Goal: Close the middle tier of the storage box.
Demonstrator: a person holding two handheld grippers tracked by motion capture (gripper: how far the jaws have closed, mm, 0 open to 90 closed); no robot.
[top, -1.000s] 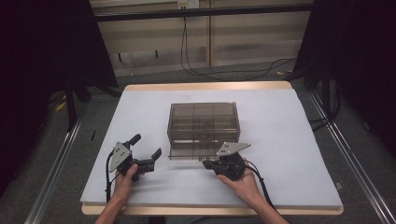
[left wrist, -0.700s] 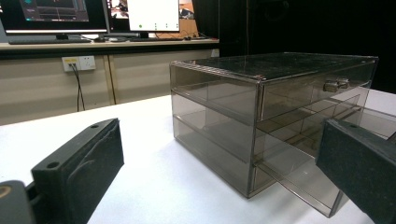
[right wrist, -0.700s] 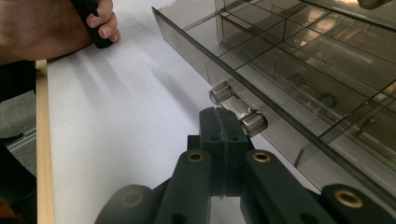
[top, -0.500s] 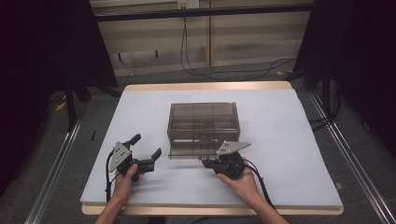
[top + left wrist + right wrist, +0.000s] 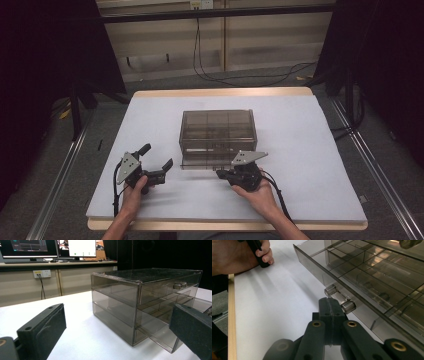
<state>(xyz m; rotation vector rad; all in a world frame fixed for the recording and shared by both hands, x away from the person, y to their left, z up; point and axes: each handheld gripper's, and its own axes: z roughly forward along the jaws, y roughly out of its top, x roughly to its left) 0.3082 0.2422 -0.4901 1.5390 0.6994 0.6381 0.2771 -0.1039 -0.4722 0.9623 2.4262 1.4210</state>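
A smoky see-through drawer cabinet [image 5: 217, 125] stands at the middle of the white table. Its bottom drawer [image 5: 210, 164] is pulled out a little toward me, showing divided compartments [image 5: 374, 277]. My right gripper [image 5: 220, 173] is at that drawer's front. In the right gripper view its jaws [image 5: 330, 302] are pressed flat together, tips touching the clear bar handle [image 5: 339, 298]; nothing shows between them. My left gripper [image 5: 156, 156] rests to the cabinet's left, open, with its wide-apart pads [image 5: 42, 332] framing the cabinet [image 5: 150, 290]. The upper drawer's handle [image 5: 180, 285] is untouched.
The white mat [image 5: 310, 150] covers a wooden table whose edge [image 5: 230, 315] runs close to my hands. The person's left hand [image 5: 237, 255] holds the other gripper's handle. Cables [image 5: 200, 60] lie on the floor behind the table. Monitors [image 5: 50, 247] sit on a far desk.
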